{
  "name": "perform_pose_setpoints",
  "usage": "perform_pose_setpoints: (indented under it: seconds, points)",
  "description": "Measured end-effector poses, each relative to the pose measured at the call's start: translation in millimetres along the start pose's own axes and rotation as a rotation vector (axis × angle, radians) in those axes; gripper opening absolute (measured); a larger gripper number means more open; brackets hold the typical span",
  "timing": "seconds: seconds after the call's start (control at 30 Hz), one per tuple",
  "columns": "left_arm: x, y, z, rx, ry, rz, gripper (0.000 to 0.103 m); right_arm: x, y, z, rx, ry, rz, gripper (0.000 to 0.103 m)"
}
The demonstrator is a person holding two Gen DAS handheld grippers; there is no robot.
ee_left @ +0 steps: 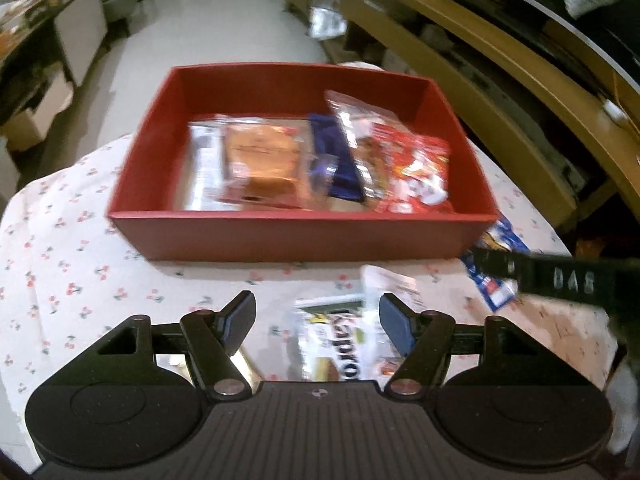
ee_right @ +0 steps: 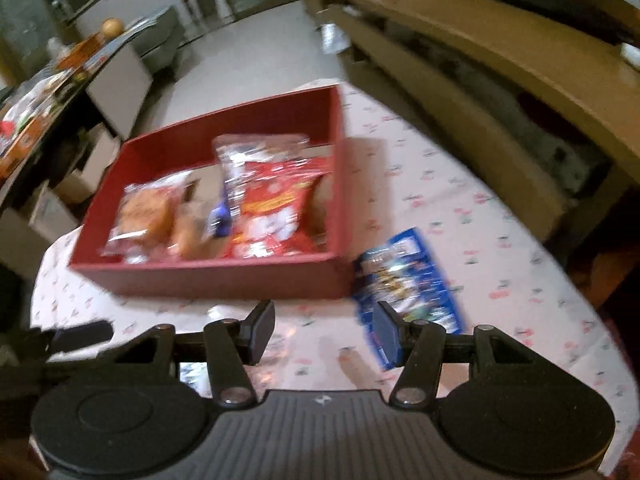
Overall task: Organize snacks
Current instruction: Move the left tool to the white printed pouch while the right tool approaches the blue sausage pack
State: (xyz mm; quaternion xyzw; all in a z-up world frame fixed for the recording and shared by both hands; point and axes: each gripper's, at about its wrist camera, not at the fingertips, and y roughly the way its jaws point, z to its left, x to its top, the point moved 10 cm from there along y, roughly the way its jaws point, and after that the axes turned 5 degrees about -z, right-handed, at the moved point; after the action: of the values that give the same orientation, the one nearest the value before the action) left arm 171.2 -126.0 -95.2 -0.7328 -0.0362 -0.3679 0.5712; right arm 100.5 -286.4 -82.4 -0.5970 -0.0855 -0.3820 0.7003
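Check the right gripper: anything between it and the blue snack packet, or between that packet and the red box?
Nothing visible blocks either. The right gripper is open, empty, over bare tablecloth, and the blue snack packet lies flat just past its right finger. The packet sits beside the red box; only the box's near wall must be cleared.

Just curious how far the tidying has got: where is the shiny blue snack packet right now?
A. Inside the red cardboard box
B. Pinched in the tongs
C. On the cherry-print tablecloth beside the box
C: the shiny blue snack packet lies flat on the cherry-print tablecloth, just outside the red cardboard box.
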Motion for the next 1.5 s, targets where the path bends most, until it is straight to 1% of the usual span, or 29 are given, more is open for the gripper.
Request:
perform_pose_setpoints:
  seconds: [0.13,0.27,0.37,0.4,0.43,0.5,0.6,0.67,0.7,0.73,0.8,0.97,1.0,1.07,1.1,1.17,1.23,1.37,1.47,1.5]
  points:
    - [-8.1,10.4,-22.4,-0.042,0.004,0.034,0.073,4.2,-0.5,-17.5,-0.008,0.03,0.004,0.062]
    - [-16.1,20.0,-41.6,-0.022,0.035,0.048,0.073,7.5,-5.6,-25.6,0.005,0.045,-0.004,0.062]
    - [-24.2,29.7,-54.0,-0.025,0.021,0.077,0.07,8.9,-9.8,-30.2,0.014,0.049,-0.012,0.062]
    - [-27.6,33.8,-59.4,-0.019,0.026,0.088,0.071,9.3,-10.6,-32.5,0.018,0.056,-0.012,0.062]
    - [-27.8,35.3,-64.0,0.001,0.045,0.076,0.073,9.7,-11.4,-34.5,0.022,0.061,-0.011,0.062]
    - [-28.9,39.4,-73.3,0.034,0.086,0.072,0.072,9.9,-13.0,-36.4,0.027,0.06,-0.011,0.062]
    - [-29.4,43.6,-80.4,0.055,0.097,0.072,0.072,11.4,-16.6,-38.0,0.044,0.059,-0.018,0.062]
    - [-28.0,45.3,-84.3,0.063,0.099,0.077,0.065,13.4,-19.4,-38.8,0.051,0.055,-0.026,0.062]
    - [-31.0,45.6,-87.5,0.05,0.1,0.089,0.052,14.4,-20.7,-39.7,0.051,0.056,-0.03,0.062]
    - [-36.8,46.6,-90.1,0.03,0.095,0.115,0.052,15.4,-21.4,-40.7,0.054,0.058,-0.032,0.062]
    - [-42.4,42.8,-90.3,0.035,0.119,0.097,0.052,17.2,-22.5,-43.5,0.058,0.062,-0.036,0.062]
    - [-54.0,33.6,-90.4,0.011,0.13,0.115,0.051,16.5,-21.2,-47.8,0.053,0.065,-0.029,0.062]
    - [-56.2,31.5,-89.2,0.009,0.126,0.12,0.053,16.3,-20.7,-47.2,0.053,0.063,-0.027,0.062]
    - [-59.2,30.6,-88.2,-0.008,0.116,0.137,0.064,15.3,-19.3,-45.8,0.054,0.061,-0.021,0.062]
    - [-62.5,31.6,-87.9,-0.013,0.109,0.146,0.073,14.7,-18.3,-45.7,0.053,0.059,-0.017,0.062]
    - [-64.6,33.0,-85.3,-0.003,0.104,0.145,0.07,14.1,-15.8,-45.3,0.047,0.056,-0.011,0.062]
    - [-64.8,31.4,-84.9,0.012,0.121,0.129,0.063,13.4,-12.6,-44.6,0.041,0.045,-0.005,0.062]
    - [-66.8,23.7,-80.3,-0.021,0.1,0.13,0.061,13.6,-5.8,-49.6,0.032,0.047,0.014,0.062]
    - [-71.8,11.9,-70.8,-0.027,0.132,0.126,0.06,17.3,-0.3,-57.5,0.024,0.054,0.021,0.062]
    - [-73.9,7.5,-67.9,-0.035,0.128,0.127,0.06,17.2,2.5,-58.2,0.022,0.05,0.028,0.062]
